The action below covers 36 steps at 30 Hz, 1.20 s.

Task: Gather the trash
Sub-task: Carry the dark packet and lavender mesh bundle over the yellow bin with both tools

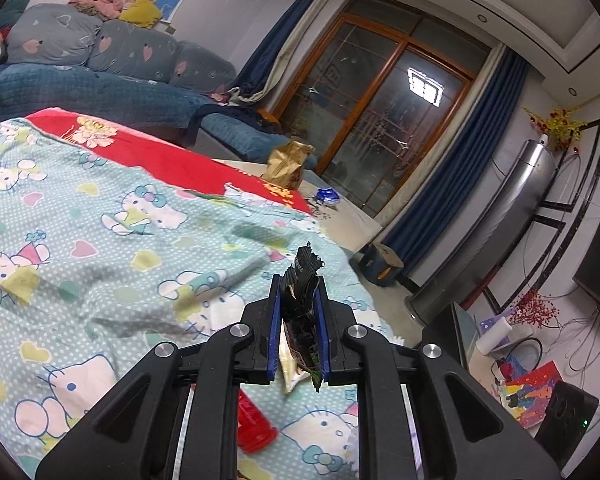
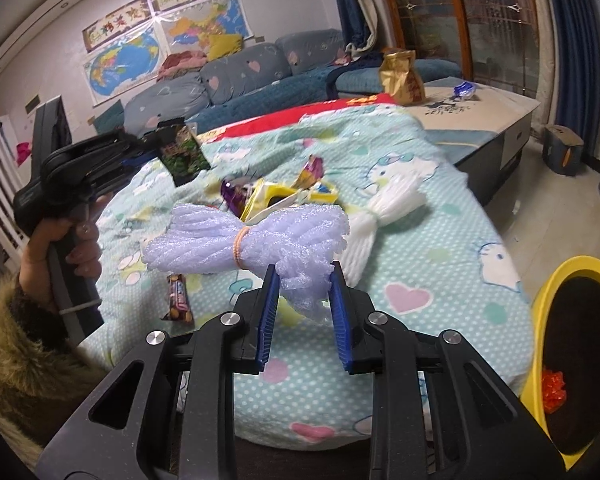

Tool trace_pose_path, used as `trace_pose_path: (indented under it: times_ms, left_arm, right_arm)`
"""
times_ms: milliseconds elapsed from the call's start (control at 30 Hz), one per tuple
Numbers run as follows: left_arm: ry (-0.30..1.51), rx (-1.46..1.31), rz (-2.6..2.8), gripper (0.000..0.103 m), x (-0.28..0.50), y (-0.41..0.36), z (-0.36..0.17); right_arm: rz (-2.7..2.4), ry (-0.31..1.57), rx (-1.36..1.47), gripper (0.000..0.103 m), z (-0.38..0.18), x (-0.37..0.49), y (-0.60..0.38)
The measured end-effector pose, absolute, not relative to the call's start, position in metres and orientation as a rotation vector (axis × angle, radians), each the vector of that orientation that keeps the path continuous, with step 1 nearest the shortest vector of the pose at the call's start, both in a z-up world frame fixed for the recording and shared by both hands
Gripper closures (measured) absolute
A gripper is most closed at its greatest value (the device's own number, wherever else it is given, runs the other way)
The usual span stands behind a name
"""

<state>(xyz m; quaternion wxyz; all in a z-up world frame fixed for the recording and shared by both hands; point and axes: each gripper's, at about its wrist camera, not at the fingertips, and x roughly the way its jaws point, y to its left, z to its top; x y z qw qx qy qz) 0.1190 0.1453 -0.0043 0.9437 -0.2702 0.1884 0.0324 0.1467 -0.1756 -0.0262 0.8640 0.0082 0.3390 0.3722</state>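
Foam bundle (image 2: 244,246) on bed (image 2: 420,280), bin (image 2: 580,352) to its right.

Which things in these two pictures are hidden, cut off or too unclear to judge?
- Red object, left wrist view: mostly behind the left gripper, which is shut on the dark wrapper.
- Yellow bin, right wrist view: cut by the edge; inside dark, only orange scrap shows.
- Purple foam net sits between the right gripper pads; contact unclear.
- Snack bar: label blurred.
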Motion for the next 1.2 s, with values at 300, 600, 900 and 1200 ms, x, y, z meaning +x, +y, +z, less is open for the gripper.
trace_pose_path:
  times_ms: [300,600,900,1200]
  left_arm:
    - [0.382,-0.532,0.017,0.089,0.119,0.128,0.003]
    - [0.388,-0.502,-0.034,0.089,0.121,0.107,0.009]
    - [0.399,-0.475,-0.09,0.089,0.126,0.084,0.011]
    - [0.421,-0.445,-0.143,0.089,0.13,0.06,0.011]
  right_arm:
    - [0.73,0.674,0.044,0.083,-0.017,0.152,-0.197]
    - [0.672,0.645,0.08,0.083,-0.01,0.159,-0.22]
    - [0.609,0.621,0.119,0.083,-0.006,0.168,-0.247]
    - [0.534,0.594,0.139,0.083,-0.003,0.171,-0.27]
